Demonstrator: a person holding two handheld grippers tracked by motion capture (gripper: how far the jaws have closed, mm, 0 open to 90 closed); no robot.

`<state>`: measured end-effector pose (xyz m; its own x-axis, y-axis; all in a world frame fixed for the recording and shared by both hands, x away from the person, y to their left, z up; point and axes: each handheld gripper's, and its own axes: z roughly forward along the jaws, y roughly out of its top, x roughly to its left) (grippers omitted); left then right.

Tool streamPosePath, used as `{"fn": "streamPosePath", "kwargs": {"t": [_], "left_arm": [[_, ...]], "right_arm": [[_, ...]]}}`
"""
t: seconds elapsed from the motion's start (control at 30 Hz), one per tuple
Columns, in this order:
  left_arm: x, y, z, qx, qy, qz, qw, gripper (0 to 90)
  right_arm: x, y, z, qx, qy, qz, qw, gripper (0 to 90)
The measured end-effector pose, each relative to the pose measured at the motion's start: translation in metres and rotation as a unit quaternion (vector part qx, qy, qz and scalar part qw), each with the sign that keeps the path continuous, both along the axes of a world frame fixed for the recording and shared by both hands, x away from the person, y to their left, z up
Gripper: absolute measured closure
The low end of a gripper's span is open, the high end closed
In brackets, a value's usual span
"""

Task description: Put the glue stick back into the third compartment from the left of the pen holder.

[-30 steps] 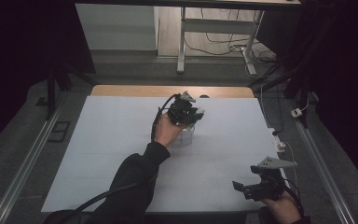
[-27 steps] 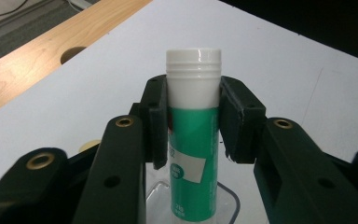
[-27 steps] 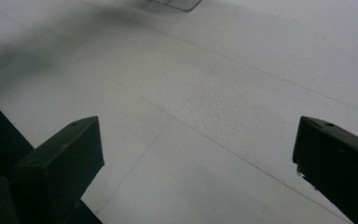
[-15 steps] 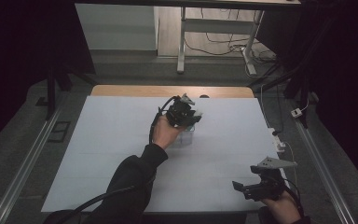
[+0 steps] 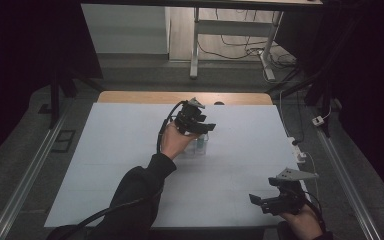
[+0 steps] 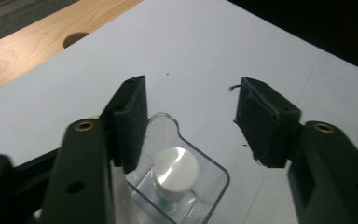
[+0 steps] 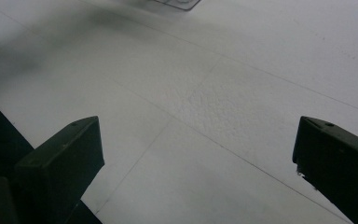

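A small clear plastic container (image 6: 205, 196) stands on the white mat, with a white-capped little bottle (image 6: 175, 169) upright inside it. My left gripper (image 6: 191, 93) hovers just over it, pointing down. Its jaws have just been opening and now stand apart. The container's rim lies by the left pad (image 6: 133, 121) and is not pinched. From above, the left gripper (image 5: 200, 131) sits at the mat's middle back, over the container (image 5: 200, 146). My right gripper (image 5: 258, 202) rests near the front right corner, open, with bare mat between its jaws (image 7: 196, 140).
The white mat (image 5: 130, 165) covers a wooden table whose far edge (image 5: 145, 97) has a round hole (image 6: 74, 39). A white plug and cable (image 5: 298, 150) lie at the right edge. Metal rails run along both sides, and a metal frame leg (image 5: 195, 45) stands behind.
The left gripper has shifted only slightly over the container. The right hand and its gripper have kept still.
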<state>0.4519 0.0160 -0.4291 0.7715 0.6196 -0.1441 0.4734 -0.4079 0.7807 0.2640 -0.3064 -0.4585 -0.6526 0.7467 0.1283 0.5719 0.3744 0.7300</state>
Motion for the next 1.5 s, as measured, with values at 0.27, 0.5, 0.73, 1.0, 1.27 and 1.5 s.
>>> {"fn": "streamPosePath", "kwargs": {"t": [0.27,0.5,0.73,1.0,1.27,1.5], "left_arm": [[-0.005,0.006,0.012,-0.015,-0.009,-0.019,0.9997,26.9],[-0.011,0.009,0.015,0.006,-0.004,-0.026,0.9996,10.6],[-0.017,0.018,0.013,0.001,0.011,-0.038,0.9992,0.0],[-0.03,0.031,0.016,-0.002,-0.007,-0.049,0.9988,0.0],[-0.042,0.043,0.018,-0.015,0.001,-0.052,0.9985,0.0],[-0.053,0.055,0.013,-0.016,0.009,-0.047,0.9987,0.0]], "right_arm": [[0.0,0.0,0.0,0.0,0.0,0.0,1.0,1.4],[0.0,0.0,0.0,-0.004,0.0,-0.001,1.0,1.5],[0.0,0.0,0.0,-0.005,-0.001,0.0,1.0,1.5],[0.0,0.001,0.0,-0.004,-0.001,0.001,1.0,1.4],[0.001,0.001,-0.001,-0.001,0.001,0.001,1.0,1.4],[0.001,0.001,-0.001,-0.003,0.005,0.002,1.0,1.4]]}}
